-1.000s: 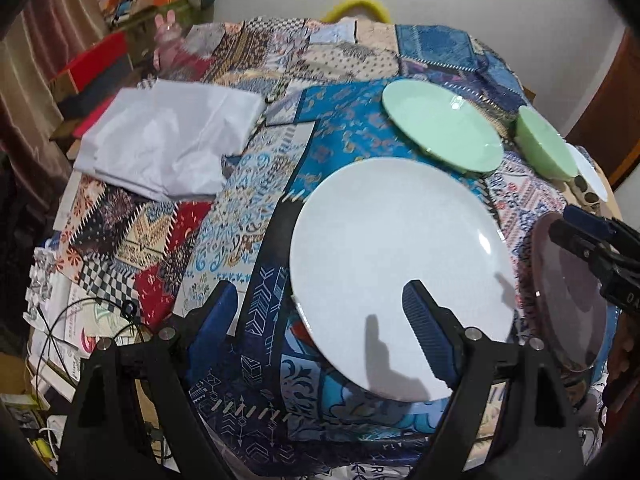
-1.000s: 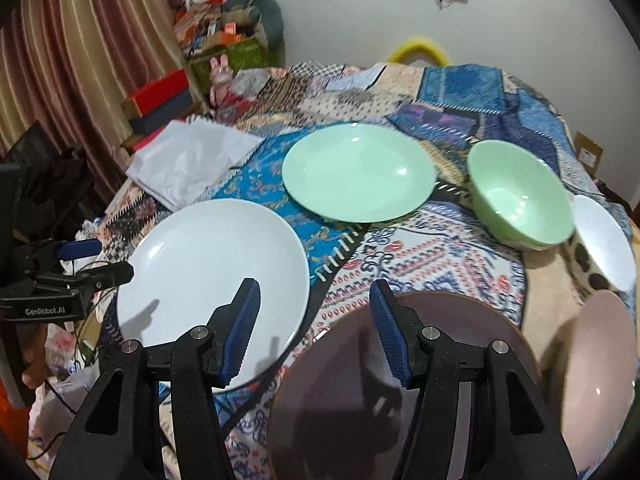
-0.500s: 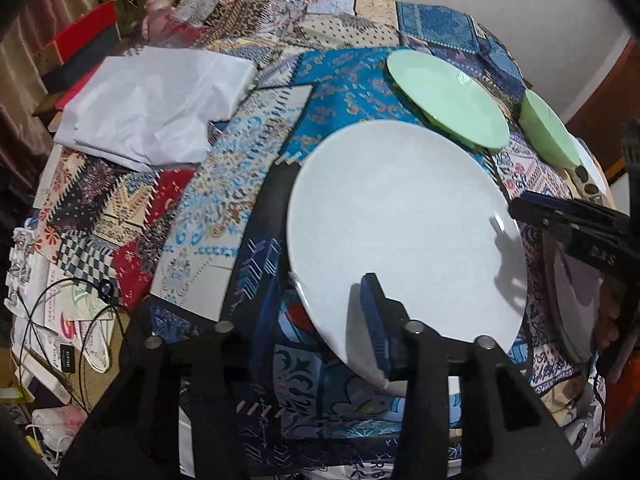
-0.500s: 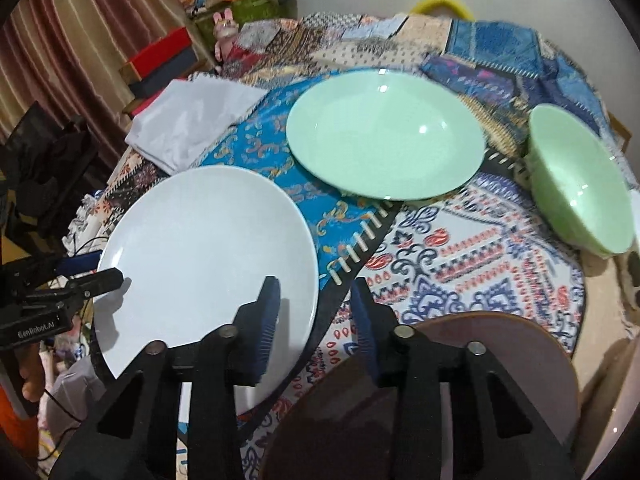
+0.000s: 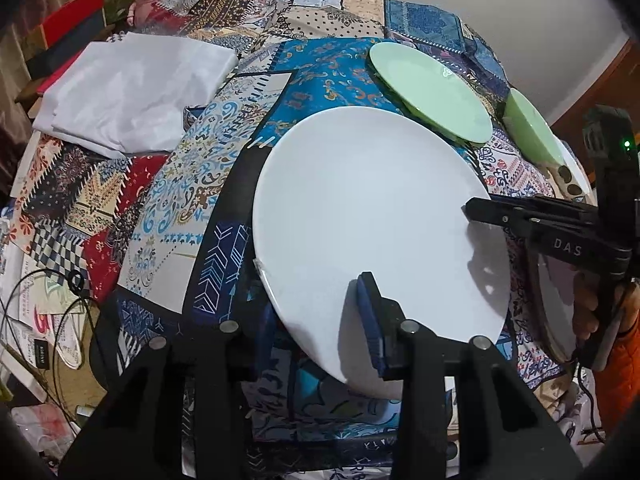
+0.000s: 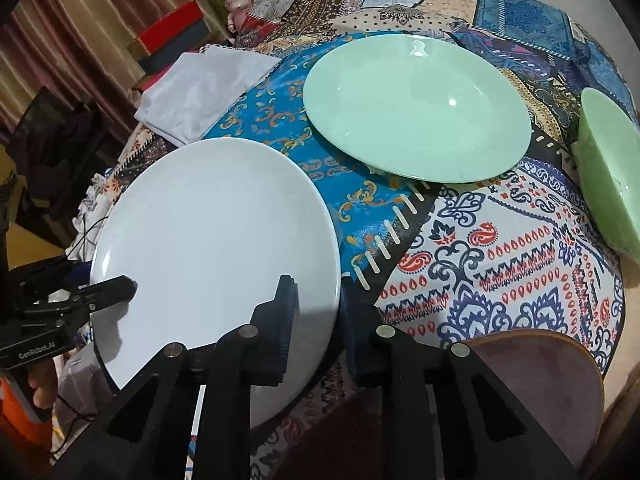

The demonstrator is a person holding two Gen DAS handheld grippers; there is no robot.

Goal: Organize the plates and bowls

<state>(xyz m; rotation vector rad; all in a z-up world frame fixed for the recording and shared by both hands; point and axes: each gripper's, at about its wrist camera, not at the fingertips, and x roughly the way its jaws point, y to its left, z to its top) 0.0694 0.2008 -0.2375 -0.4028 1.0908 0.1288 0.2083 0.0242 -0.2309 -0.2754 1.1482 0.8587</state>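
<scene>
Patchwork cloth (image 5: 224,168) covers the counter; both tools, the left tool (image 5: 316,320) and right tool (image 6: 316,320), have just closed, pinching opposite rims of a smooth round white plate (image 5: 360,208).

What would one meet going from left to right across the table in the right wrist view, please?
Left gripper → white plate → green plate → green bowl.

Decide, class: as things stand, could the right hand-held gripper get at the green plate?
Probably not at once. The right hand-held gripper is clamped on the white plate rim, so it is occupied. Otherwise the green plate lies uncovered beyond, with only patterned cloth between.
</scene>
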